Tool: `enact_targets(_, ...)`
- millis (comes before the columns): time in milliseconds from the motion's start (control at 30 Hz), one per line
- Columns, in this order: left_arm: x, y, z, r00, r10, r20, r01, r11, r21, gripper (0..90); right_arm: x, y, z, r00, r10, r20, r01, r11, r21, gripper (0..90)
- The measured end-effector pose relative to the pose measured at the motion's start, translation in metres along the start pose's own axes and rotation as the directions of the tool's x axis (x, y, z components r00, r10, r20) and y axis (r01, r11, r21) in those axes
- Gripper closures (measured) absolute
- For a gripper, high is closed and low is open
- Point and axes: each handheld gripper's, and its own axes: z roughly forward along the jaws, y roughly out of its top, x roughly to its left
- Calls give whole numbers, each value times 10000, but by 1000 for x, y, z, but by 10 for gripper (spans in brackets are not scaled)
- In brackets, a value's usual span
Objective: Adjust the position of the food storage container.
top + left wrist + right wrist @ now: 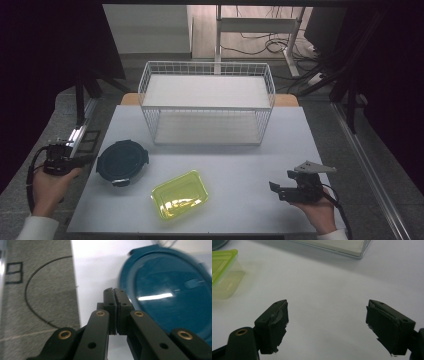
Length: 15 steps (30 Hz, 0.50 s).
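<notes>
At frame left, my left hand-held gripper [89, 160], closed empty beside the round blue container [121, 162], must reopen; right hand-held gripper [276, 189] gapes idle.

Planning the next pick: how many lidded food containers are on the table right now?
2: a round dark blue container at the table's left, by the left gripper, and a rectangular yellow-green container front and centre.

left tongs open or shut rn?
Shut, empty: the left tongs have both jaws pressed together, nothing between them, beside the blue round container.
</notes>
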Motion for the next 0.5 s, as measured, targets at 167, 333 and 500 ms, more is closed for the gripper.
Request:
enact_targets(167, 8, -3, 8, 9998, -119, -161, 124, 9993, 339, 896, 0, 0, 0, 10000, -8, 53, 8, 10000, 19, 183)
enact_targets(333, 7, -5, 22, 9998, -17, -220, 36, 9965, 836, 897, 0, 0, 2, 9999, -77, 135, 76, 9999, 96, 183)
enact_targets(500, 1, -5, 28, 9998, 84, -170, -67, 9950, 999, 897, 0, 0, 3, 9998, -98, 172, 96, 9998, 158, 183)
